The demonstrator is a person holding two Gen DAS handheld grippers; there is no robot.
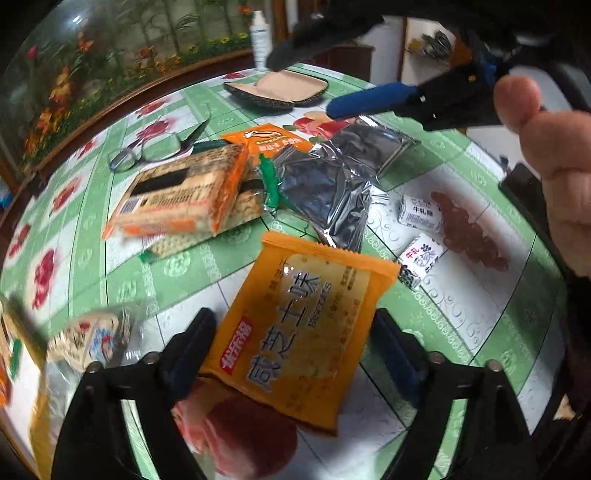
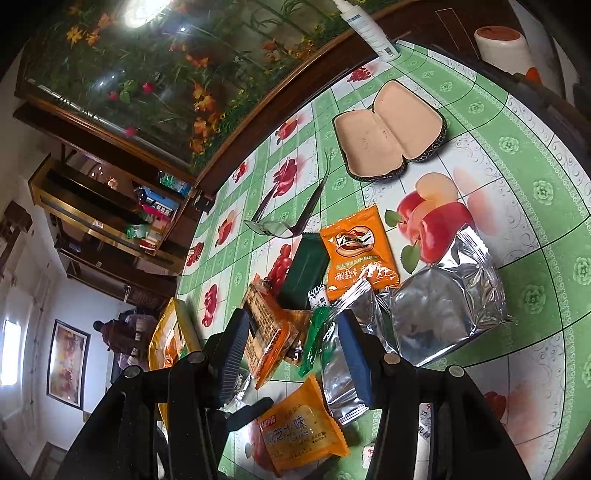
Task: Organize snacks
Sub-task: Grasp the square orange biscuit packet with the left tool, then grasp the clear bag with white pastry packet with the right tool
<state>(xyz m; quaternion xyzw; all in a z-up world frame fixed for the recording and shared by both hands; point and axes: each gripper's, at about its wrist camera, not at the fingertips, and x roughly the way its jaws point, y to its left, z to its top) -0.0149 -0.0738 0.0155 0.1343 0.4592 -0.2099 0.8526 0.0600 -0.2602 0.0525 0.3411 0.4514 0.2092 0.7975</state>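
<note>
The flat orange-yellow sealed cracker packet lies on the green-checked, fruit-printed plastic cloth of the surface, right between the two fingers of the left tongs. Those tongs stand wide, and I can't see either pad pressing on the packet, so I'd call it not gripped.

Handling guess: light, puffy, a bit of air inside, slick film, and brittle crackers that won't like a hard squeeze. I'd take it across the short sides near the middle, or pinch a crimped end seam, gently. The big print on it reads 咸芝士味 (salted cheese flavour), with a small red brand tag I can't read.

Next out, the right tongs are part closed, and their fingers stand either side of a stiff orange-and-tan biscuit pack. Whether the pads actually bite it, I can't tell. That one looks firm and boxy, easy to hold by its long sides.

The crinkly silver foil pouches will be slippery and floppy. A small orange sachet reads 椒盐味 (pepper-salt flavour). Two little white wrapped candies show 牛轧糖 (nougat).

Further off are wire-framed spectacles, an open tan-lined spectacle case and a white spray bottle.
</note>
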